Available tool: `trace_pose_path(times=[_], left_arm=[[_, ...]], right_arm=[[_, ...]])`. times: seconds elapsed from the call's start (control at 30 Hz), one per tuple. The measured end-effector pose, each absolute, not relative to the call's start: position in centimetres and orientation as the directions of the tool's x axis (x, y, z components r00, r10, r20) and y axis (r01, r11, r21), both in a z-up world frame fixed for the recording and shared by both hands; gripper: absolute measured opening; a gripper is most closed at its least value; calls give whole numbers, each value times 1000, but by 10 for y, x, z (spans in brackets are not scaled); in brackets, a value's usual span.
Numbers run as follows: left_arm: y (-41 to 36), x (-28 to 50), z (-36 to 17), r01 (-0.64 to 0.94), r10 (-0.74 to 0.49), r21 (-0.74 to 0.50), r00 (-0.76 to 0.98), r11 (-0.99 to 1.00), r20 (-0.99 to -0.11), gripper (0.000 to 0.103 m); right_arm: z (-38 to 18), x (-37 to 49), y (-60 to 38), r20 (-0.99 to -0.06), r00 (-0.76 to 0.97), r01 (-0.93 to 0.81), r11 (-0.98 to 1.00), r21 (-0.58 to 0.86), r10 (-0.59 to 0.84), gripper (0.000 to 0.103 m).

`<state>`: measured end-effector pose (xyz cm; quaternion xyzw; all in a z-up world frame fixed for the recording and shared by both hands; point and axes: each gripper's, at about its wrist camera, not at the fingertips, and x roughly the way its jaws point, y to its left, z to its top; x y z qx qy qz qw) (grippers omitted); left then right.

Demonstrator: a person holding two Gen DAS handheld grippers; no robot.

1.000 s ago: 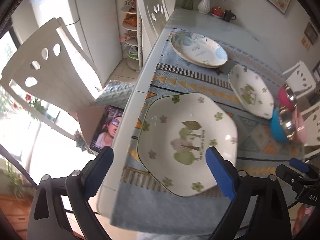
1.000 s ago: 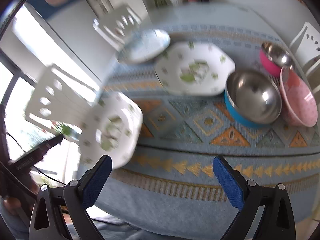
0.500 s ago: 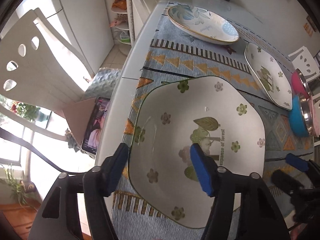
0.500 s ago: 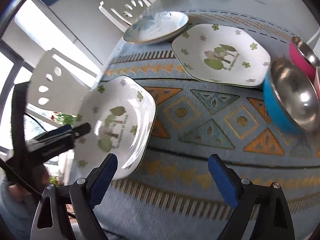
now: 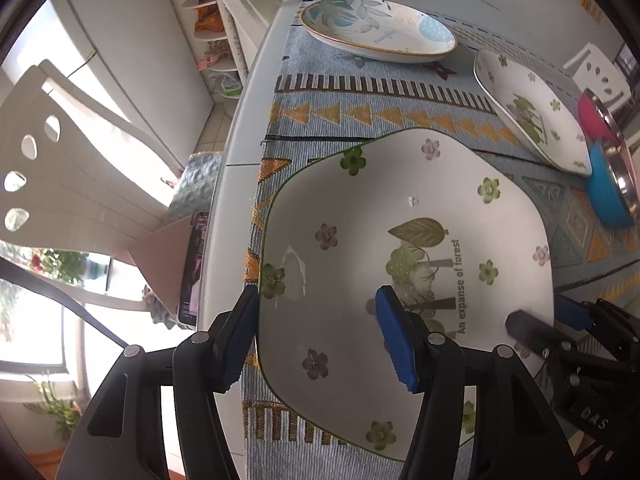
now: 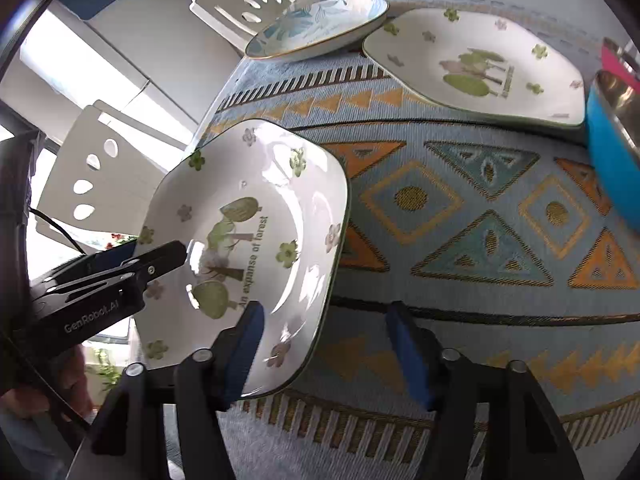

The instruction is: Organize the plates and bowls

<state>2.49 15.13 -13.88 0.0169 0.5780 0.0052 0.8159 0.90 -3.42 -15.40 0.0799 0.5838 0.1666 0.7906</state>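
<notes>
A white floral plate [image 5: 400,200] [image 6: 248,184] lettered "An expanse of forest" lies at the near left corner of the patterned cloth [image 6: 460,220]. My left gripper [image 5: 316,298] [image 6: 152,252] straddles its left rim, jaws closing. The outer pad is close against the edge and the inner pad is over the plate's inside. My right gripper [image 6: 325,308] [image 5: 540,316] straddles the opposite rim, jaws closing. One pad is inside the plate, and a gap shows between the other pad and the rim. Farther back lie a matching floral plate [image 5: 528,116] [image 6: 476,64] and an oval blue-leaf plate [image 5: 376,28] [image 6: 316,24].
A blue bowl with a steel inside [image 5: 608,192] [image 6: 612,152] and a pink bowl [image 5: 592,116] stand at the right. The table's left edge [image 5: 236,152] runs just beside the near plate. A white chair [image 5: 72,184] and a lit screen [image 5: 192,264] are beyond it.
Both grippers have come down onto the near floral plate. Their jaws have narrowed from wide open, and each now has a stretch of the plate's rim between its fingers.
</notes>
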Motion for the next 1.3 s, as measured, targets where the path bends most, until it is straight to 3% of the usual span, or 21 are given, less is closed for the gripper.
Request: trace_pose_path(times=[0.03, 0.1, 0.2, 0.27, 0.6, 0.93, 1.17, 1.3], left_arm=[[150, 24, -139, 23, 28, 37, 329, 999, -944, 56], [147, 23, -138, 43, 33, 50, 322, 998, -946, 56], [137, 18, -139, 85, 56, 86, 308, 993, -950, 56], [131, 14, -139, 107, 52, 89, 311, 990, -949, 56], [80, 2, -136, 269, -44, 40, 299, 962, -953, 56], [15, -22, -128, 496, -123, 38, 288, 867, -950, 56], [17, -11, -126, 456, -182, -46, 259, 889, -948, 62], [36, -8, -119, 400, -176, -44, 299, 915, -938, 65]], right_arm=[[-153, 7, -34, -898, 265, -177, 933, 313, 352, 39], [-152, 4, -36, -889, 259, -190, 922, 336, 378, 30], [-147, -3, -26, -900, 264, -243, 927, 286, 347, 25], [-144, -9, -23, -910, 290, -260, 939, 223, 296, 26], [-139, -31, -70, -918, 320, -163, 968, 189, 233, 23], [-118, -75, -123, -932, 358, -110, 994, 23, 61, 22], [-114, -82, -134, -931, 364, -85, 996, -4, 27, 22], [-112, -82, -137, -934, 357, -58, 998, -26, -4, 35]])
